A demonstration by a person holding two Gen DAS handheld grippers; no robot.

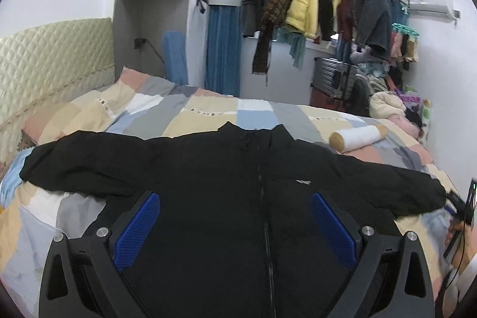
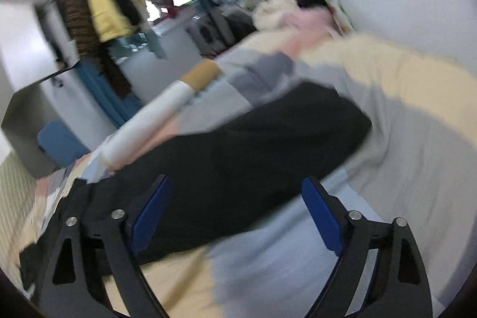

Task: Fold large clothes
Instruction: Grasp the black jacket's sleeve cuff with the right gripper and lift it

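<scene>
A black zip-up jacket [image 1: 226, 181] lies flat, front up, on the patchwork bed [image 1: 184, 112] with both sleeves spread out. My left gripper [image 1: 235, 198] is open and empty above the jacket's lower front, astride the zip. My right gripper [image 2: 237, 184] is open and empty over the jacket's right sleeve [image 2: 253, 145], near its cuff; that view is blurred by motion. The right gripper also shows in the left wrist view [image 1: 457, 206] at the sleeve end.
A white bolster with tan ends [image 1: 357, 137] lies on the bed beyond the right sleeve. A padded headboard [image 1: 53, 61] stands left. Hanging clothes [image 1: 313, 2] and a pile of clothes [image 1: 393, 103] fill the far right.
</scene>
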